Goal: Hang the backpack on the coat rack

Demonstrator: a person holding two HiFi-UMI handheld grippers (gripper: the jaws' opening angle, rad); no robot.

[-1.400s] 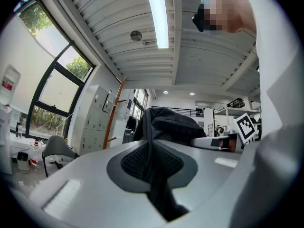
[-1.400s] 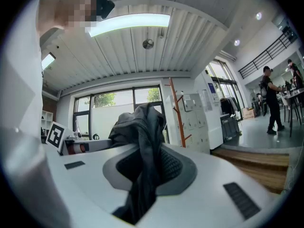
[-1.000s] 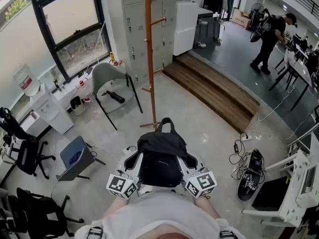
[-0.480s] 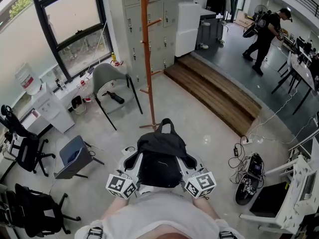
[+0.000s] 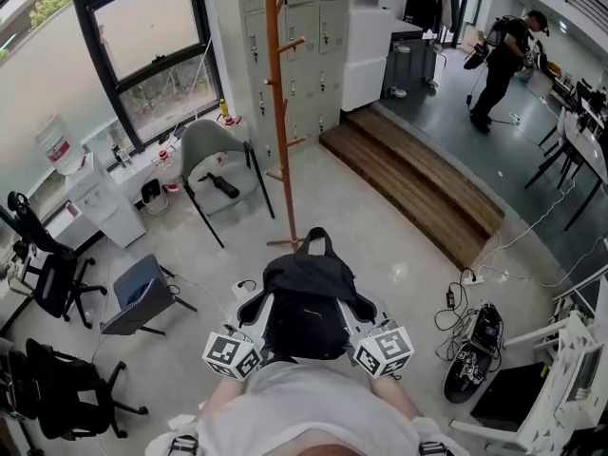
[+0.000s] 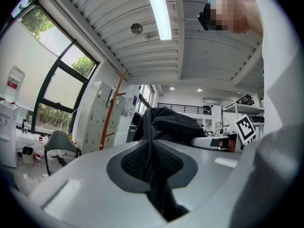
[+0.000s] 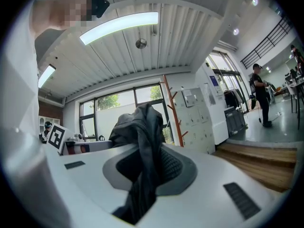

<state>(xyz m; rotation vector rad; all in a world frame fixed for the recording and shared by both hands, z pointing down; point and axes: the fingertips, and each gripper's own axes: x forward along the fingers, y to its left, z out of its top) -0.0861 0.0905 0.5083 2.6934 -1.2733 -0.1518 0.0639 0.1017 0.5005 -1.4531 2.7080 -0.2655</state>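
Item, nearest: left gripper (image 6: pixel 153 161), jaws narrowed to a slim gap and clamped on a fold of black fabric that runs down between the pads. Right gripper (image 7: pixel 145 167), likewise nearly closed, pinching a bunched black strap or fold. Between the two: backpack (image 5: pixel 306 302), black, carried in front of the person's torso and clear of the floor, one gripper gripping each of its sides, its top carry loop pointing away from the person. Beyond it, apart from the bag: coat rack (image 5: pixel 277 112), an upright wooden pole with short side pegs, all bare, its foot just past the bag's loop in the head view. Left of the rack: grey chair (image 5: pixel 211 145). Behind the rack: grey lockers (image 5: pixel 309 36). Right of it: wooden step (image 5: pixel 418 183). Farthest: a person (image 5: pixel 499 60) standing on the raised floor.
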